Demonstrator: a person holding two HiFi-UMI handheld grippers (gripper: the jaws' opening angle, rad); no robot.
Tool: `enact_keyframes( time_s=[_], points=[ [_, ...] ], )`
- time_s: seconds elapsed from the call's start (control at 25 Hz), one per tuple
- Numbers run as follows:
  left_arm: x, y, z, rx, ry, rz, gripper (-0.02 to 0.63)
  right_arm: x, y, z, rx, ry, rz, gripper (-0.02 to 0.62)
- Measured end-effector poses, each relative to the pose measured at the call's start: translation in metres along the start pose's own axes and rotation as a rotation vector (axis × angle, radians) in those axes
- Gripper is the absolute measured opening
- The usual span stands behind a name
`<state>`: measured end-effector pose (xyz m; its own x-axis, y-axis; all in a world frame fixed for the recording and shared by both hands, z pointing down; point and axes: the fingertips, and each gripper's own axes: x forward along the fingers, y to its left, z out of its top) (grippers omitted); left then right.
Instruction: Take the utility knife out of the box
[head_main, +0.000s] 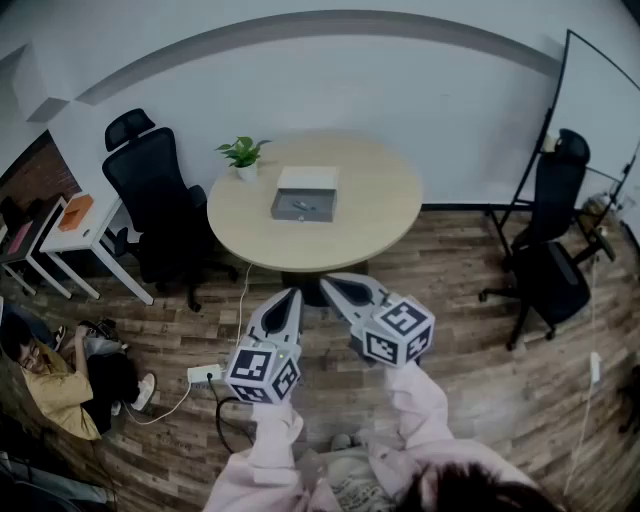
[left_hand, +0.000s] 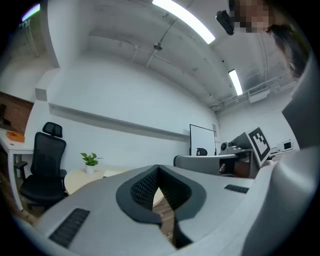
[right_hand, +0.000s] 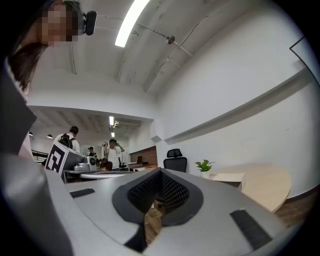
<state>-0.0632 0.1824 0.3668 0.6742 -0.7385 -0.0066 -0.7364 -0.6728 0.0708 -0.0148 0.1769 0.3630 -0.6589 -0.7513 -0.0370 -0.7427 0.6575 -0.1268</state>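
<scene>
A round pale wooden surface (head_main: 370, 215) stands in the middle of the room, with a small potted plant (head_main: 243, 156) at its far left edge. A black office chair (head_main: 150, 190) sits just left of it, beside a white desk (head_main: 85, 235) bearing an orange item (head_main: 75, 211). Far right, a whiteboard (head_main: 600, 100) leans behind two more black chairs (head_main: 555, 285). On the wooden floor (head_main: 480, 370) near left lie a power strip (head_main: 203, 374) and a seated person (head_main: 60, 385)
</scene>
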Motion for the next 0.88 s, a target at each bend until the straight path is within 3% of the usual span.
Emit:
enact_keyframes(
  time_s=[0.6,0.88],
  points=[
    [0.027,0.001,-0.008,-0.001,0.013,-0.010,0.005,0.004,-0.028,-0.003,0.022,-0.007,-0.013,-0.007],
    [0.051,0.004,-0.009,-0.007,0.011,-0.003,0.005,0.008,-0.051,-0.003,0.039,-0.003,0.018,-0.006]
  ],
)
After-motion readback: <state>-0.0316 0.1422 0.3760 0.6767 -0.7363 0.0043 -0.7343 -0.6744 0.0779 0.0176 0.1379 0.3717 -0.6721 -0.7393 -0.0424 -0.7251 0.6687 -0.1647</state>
